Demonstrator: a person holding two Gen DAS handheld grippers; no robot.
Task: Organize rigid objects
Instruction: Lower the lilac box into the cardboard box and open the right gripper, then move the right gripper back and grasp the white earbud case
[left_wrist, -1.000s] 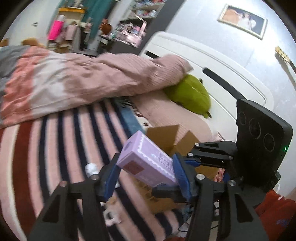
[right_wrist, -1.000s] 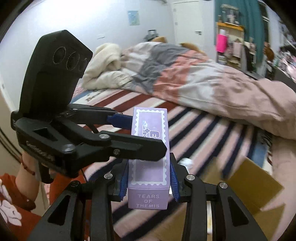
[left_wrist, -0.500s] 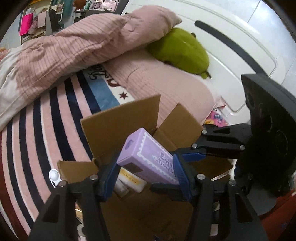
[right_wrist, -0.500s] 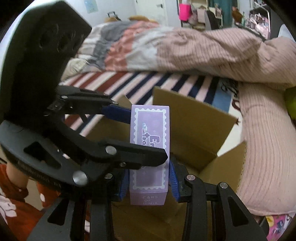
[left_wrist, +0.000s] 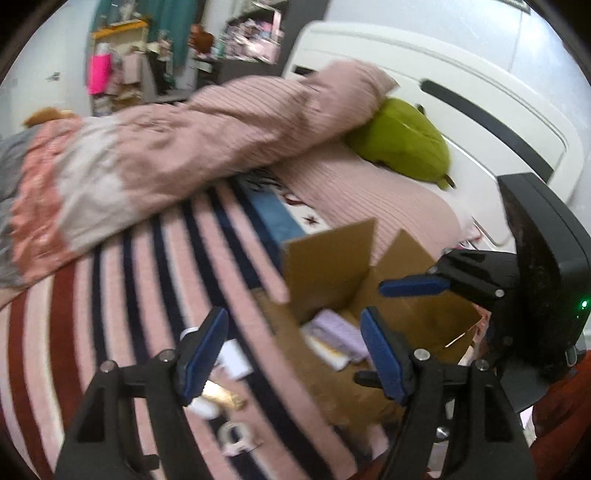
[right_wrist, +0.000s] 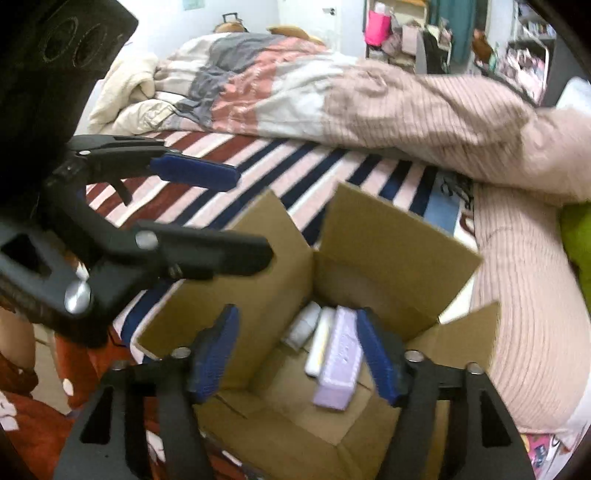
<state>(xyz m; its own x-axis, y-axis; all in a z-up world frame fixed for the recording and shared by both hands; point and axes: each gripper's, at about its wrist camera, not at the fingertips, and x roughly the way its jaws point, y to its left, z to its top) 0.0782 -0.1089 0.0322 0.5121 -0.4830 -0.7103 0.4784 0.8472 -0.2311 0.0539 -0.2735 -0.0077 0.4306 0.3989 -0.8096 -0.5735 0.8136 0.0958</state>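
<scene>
Both your grippers, left (left_wrist: 291, 350) and right (right_wrist: 299, 354), are opening with nothing between their pads, and the purple box (right_wrist: 338, 363) lies inside the cardboard box (right_wrist: 399, 236) beside a white tube (right_wrist: 320, 345). Withdraw carelessly and a finger could snag a raised flap (right_wrist: 236, 266) and tip the carton on the soft striped blanket (left_wrist: 110, 288). More small items (left_wrist: 225, 354) lie on the blanket left of the carton, and your grippers crowd each other above it.

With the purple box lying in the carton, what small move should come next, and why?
Probably draw both grippers up and away from the cardboard box. The purple box lies inside beside other items, free of the pads; the right gripper and left gripper are opening with nothing between their jaws, and loose items wait on the striped bedspread.
</scene>
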